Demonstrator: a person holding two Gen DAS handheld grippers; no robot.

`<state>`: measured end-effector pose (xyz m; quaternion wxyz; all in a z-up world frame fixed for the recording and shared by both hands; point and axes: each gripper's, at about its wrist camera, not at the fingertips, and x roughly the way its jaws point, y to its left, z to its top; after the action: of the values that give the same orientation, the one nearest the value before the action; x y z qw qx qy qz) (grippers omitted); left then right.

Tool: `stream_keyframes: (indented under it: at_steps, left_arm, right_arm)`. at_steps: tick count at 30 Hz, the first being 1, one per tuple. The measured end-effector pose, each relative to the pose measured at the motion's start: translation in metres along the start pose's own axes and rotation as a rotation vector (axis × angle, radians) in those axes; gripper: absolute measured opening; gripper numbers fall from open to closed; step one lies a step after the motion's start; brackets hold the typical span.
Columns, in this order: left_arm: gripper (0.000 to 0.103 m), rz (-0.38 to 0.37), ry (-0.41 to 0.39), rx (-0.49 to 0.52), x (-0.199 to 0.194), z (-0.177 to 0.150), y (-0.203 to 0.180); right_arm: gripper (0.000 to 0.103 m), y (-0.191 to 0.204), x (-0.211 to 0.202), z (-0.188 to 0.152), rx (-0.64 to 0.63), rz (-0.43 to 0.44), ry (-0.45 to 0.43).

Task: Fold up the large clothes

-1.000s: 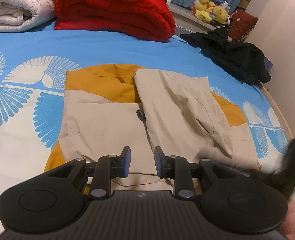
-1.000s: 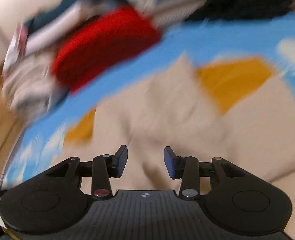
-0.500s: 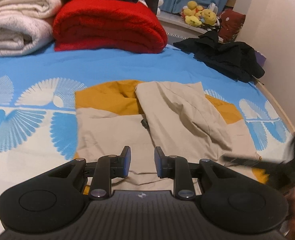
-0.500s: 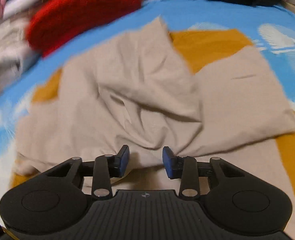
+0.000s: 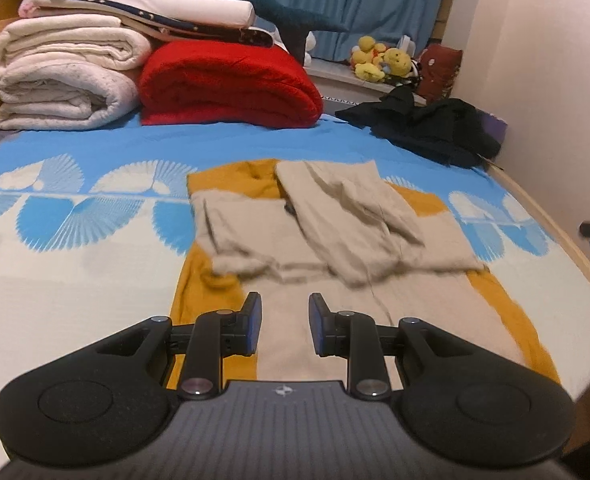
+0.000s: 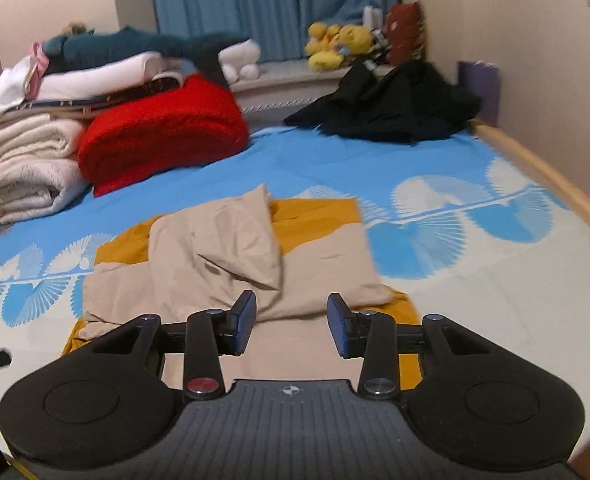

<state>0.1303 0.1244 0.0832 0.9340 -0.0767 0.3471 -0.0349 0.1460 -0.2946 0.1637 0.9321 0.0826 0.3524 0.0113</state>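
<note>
Beige-and-mustard cloth garment (image 5: 335, 232), sleeves folded inward, rumpled, ahead of both empty, parted jaws; purple bag (image 6: 479, 84) in right view only

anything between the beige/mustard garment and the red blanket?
Nothing: only bare blue bedsheet runs between the garment and the red blanket. Both wrist views show that strip clear.
</note>
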Motion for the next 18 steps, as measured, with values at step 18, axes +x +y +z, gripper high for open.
stream_keyframes:
  at_steps: [18]
  left_arm:
    - [0.039, 0.153, 0.343, -0.153, 0.011, -0.112, 0.063]
  right_arm:
    - [0.041, -0.143, 0.030, -0.153, 0.158, -0.231, 0.301]
